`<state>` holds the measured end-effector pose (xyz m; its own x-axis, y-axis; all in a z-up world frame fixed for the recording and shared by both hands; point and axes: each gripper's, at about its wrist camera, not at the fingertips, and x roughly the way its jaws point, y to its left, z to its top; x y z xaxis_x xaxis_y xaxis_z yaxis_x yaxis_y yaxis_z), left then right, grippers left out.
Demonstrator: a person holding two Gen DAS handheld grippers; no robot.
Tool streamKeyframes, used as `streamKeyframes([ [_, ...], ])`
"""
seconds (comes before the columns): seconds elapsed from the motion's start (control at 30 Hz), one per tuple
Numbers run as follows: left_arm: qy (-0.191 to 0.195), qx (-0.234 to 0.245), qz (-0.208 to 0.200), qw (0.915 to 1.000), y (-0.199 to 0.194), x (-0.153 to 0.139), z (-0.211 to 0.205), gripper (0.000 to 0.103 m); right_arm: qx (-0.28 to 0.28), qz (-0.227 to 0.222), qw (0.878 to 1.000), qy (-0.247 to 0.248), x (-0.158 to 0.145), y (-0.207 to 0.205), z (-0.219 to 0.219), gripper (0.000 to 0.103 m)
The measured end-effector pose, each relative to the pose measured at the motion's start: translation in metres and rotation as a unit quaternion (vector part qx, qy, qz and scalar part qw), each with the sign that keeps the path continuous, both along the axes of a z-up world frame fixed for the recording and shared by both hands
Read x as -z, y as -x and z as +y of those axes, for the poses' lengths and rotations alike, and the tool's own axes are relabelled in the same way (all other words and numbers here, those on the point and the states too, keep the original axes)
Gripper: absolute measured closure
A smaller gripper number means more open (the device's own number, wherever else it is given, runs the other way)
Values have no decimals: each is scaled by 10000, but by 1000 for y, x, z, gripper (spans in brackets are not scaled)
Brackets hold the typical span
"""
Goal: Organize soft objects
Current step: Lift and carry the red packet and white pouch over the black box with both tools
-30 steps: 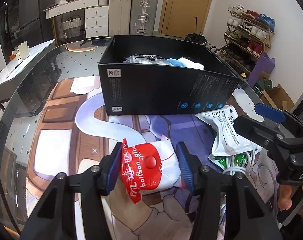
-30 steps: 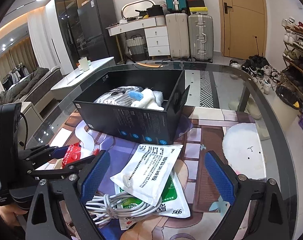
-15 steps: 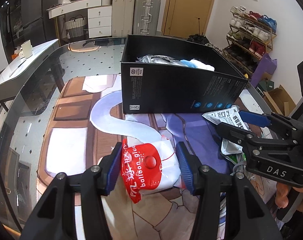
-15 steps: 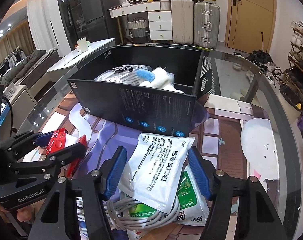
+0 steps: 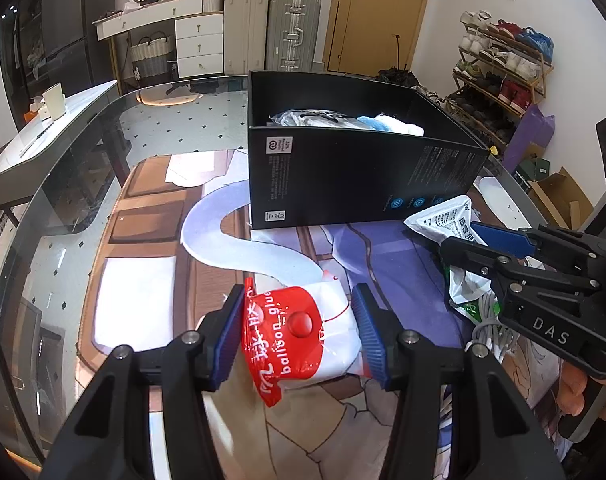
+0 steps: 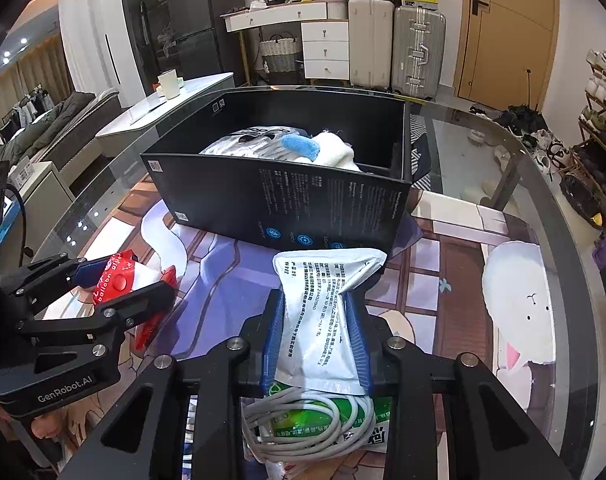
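My left gripper (image 5: pixel 297 304) is shut on a red and white bag (image 5: pixel 303 344) printed "balloon glue", held just above the printed mat. The jaws of my right gripper (image 6: pixel 315 304) are closing, and their blue pads (image 6: pixel 274 332) press the sides of a white printed pouch (image 6: pixel 327 276), which crumples between them. Beneath it lie a green packet (image 6: pixel 303 424) and a coiled white cable (image 6: pixel 335 412). Behind both stands an open black box (image 6: pixel 283 200) holding a clear plastic bag and a white and blue cloth (image 6: pixel 327 152). The right gripper (image 5: pixel 463 240) also shows at the right of the left wrist view.
A printed mat (image 5: pixel 135 300) covers the glass table (image 5: pixel 83 152), whose curved edge runs along the left and right. Suitcases (image 6: pixel 395 52), a white dresser and a shoe rack (image 5: pixel 499 68) stand far behind. A hand (image 5: pixel 579 388) grips the right tool.
The right gripper came down over the white pouch and its jaws narrowed from wide apart until they squeeze it. The left gripper kept its hold on the red bag.
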<state>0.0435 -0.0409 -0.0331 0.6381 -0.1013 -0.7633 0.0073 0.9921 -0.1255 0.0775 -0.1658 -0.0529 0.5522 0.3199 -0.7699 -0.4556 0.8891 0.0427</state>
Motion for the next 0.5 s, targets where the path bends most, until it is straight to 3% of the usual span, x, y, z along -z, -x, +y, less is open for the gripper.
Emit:
streamKeyframes([
  [0.5,-211,-17,-191,9996,6,-6,-9,57,67,-183,9990,-410,-21,14,-24,74],
])
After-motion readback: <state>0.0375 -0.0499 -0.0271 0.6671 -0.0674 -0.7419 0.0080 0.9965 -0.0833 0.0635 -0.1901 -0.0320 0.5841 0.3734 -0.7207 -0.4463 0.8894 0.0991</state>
